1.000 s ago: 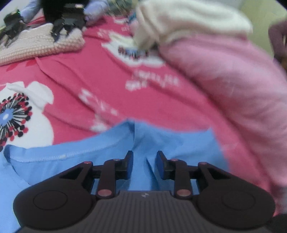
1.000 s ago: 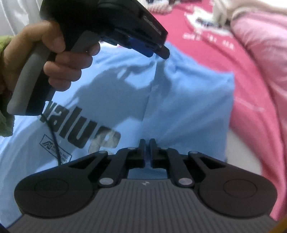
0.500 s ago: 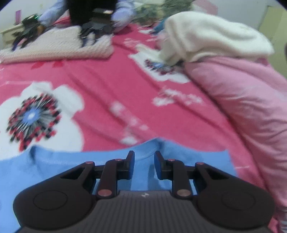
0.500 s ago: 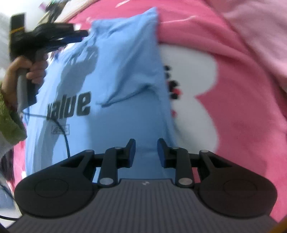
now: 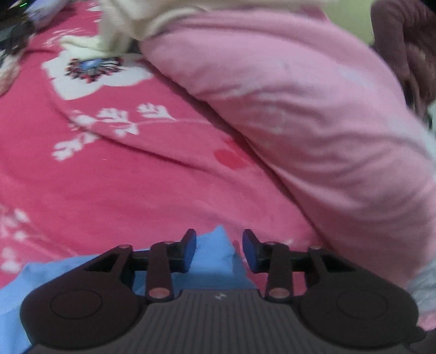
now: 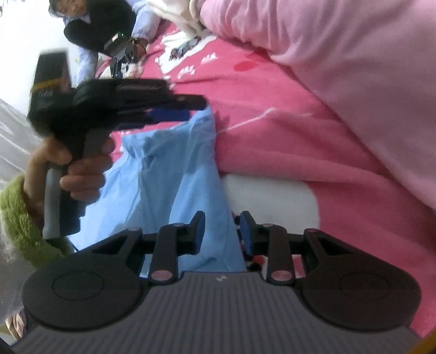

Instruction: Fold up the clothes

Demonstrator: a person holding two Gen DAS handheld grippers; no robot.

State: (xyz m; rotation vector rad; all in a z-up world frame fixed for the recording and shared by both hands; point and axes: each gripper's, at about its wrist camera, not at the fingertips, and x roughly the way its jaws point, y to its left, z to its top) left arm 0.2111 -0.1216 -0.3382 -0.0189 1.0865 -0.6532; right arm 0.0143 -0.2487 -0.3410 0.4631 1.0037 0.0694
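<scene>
Hovering low over the bed, your left gripper (image 5: pixel 219 246) stands with its blue-padded fingers (image 5: pixel 190 245) apart, and a corner of the blue shirt (image 5: pixel 215 256) rises into the gap between them; no pad is seen pressing on the cloth. More of the shirt spreads away to the lower left, under the gripper's body. Ahead lies the red bedspread (image 5: pixel 136 190) with its white flower print, and to the right a pink quilt (image 5: pixel 313 109) bulges up, with cream cloth (image 5: pixel 122 24) heaped at its far end.

From your right wrist, the shirt (image 6: pixel 174 174) runs as a rumpled, folded band from that far corner down toward the right gripper (image 6: pixel 222 228). Its jaws are also parted; the shirt's near end lies between and under them, mostly toward the left finger, while the right finger sits over the bedspread (image 6: pixel 272 130) at the shirt's edge, beside a white patch of the print. Whether either pad touches the cloth cannot be told.

Your left hand (image 6: pixel 79 168), in a green fuzzy cuff (image 6: pixel 19 217), grips the handle of the left gripper (image 6: pixel 174 109), whose tip hangs at the shirt's far corner, touching or just above it. Motion blur smears that tool. The quilt (image 6: pixel 354 68) fills the upper right. Beyond, a second person (image 6: pixel 90 24) in dark clothes leans over the far side of the bed with another device (image 6: pixel 120 49) in hand.
</scene>
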